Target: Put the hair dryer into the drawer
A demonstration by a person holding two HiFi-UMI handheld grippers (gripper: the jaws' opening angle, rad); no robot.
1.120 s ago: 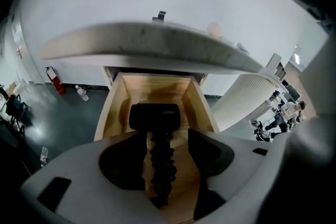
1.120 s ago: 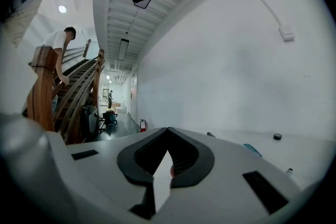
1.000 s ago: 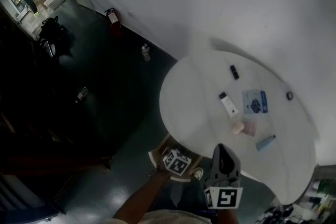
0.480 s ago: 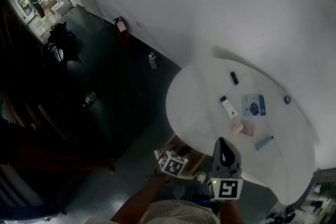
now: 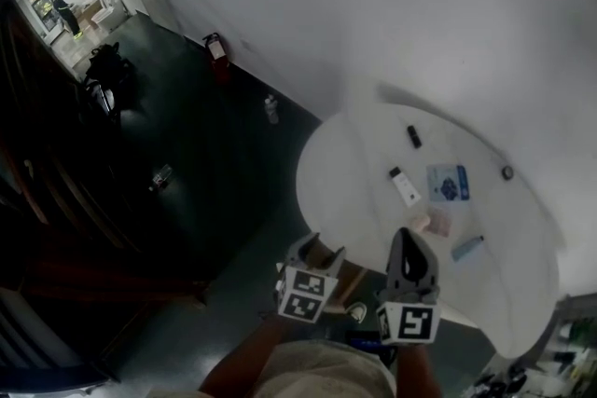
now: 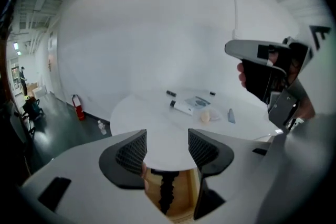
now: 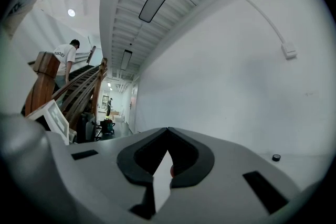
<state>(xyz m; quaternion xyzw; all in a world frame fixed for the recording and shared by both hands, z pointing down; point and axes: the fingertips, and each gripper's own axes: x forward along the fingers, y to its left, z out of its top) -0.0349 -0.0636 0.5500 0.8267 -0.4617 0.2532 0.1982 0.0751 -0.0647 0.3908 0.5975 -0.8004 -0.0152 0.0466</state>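
No hair dryer and no drawer show in any view. My left gripper (image 5: pixel 319 249) hangs in front of the near edge of the round white table (image 5: pixel 350 172), jaws open and nothing between them. In the left gripper view the left gripper (image 6: pixel 167 136) frames the table edge and a wooden piece (image 6: pixel 169 191) under it. My right gripper (image 5: pixel 410 240) is beside it over the table's near rim, pointing level at the white wall, shut with nothing seen in it. The right gripper (image 7: pixel 168 131) has its tips meeting. The right gripper (image 6: pixel 262 57) and its hand also show at the upper right.
Small items lie on the table: a white tube (image 5: pixel 405 186), a blue and white packet (image 5: pixel 451 183), a black stick (image 5: pixel 414 137), a blue tube (image 5: pixel 467 247). On the dark floor stand a fire extinguisher (image 5: pixel 215 45) and a bottle (image 5: pixel 271 110). A person (image 5: pixel 63 9) stands far off.
My left gripper has risen a good way, its open jaws now showing beside the right gripper. The right gripper has risen slightly. Both jaw states are unchanged.
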